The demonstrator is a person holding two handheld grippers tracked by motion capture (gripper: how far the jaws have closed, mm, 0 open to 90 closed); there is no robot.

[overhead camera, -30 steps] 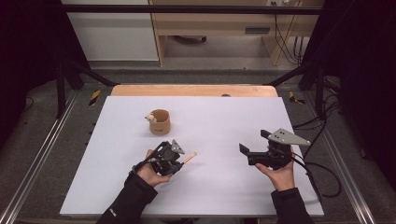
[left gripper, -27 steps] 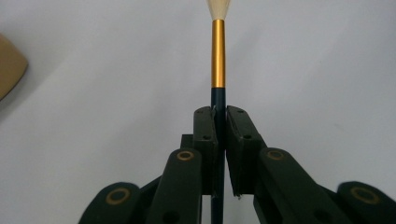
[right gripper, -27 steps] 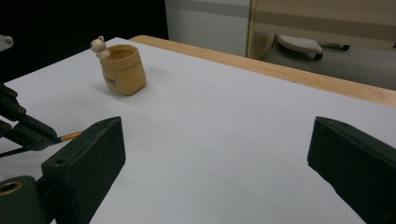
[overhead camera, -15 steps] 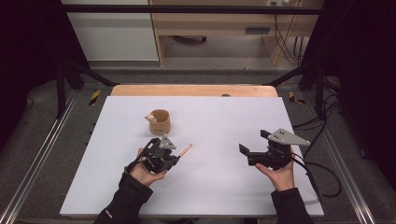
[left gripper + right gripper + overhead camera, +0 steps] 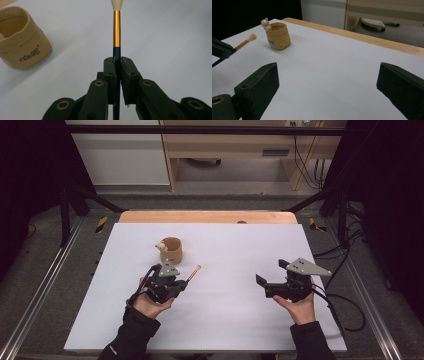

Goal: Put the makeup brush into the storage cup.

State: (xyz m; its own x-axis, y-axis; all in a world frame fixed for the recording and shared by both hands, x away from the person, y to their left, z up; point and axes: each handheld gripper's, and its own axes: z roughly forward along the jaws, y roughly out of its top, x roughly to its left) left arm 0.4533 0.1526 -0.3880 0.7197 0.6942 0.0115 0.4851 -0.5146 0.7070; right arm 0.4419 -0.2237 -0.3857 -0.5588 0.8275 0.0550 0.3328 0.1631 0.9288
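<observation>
White surface (image 5: pixel 225 320) lies bare; left tongs (image 5: pixel 117 62) clamp the brush (image 5: pixel 116 30), which should tip upright over the pouch (image 5: pixel 21 47) ahead-left; right tongs (image 5: pixel 327 82) gape apart.

A small pouch (image 5: pixel 171 250) stands upright on the tabletop (image 5: pixel 230 320), left of centre and nearer the far edge than the near one. A small figure (image 5: pixel 161 246) sits at the pouch's left rim. Before the pouch, towards the near-left corner, the left gripper (image 5: pixel 176 284) is over the tabletop; clamped between its jaws is a brush (image 5: pixel 194 272), whose tip points towards the far-right corner and lies just right of and before the pouch, apart from it. The right gripper (image 5: pixel 270 276) is above the right half, nearer the near edge and well apart from the brush and pouch, its jaws directed towards the left edge.
</observation>
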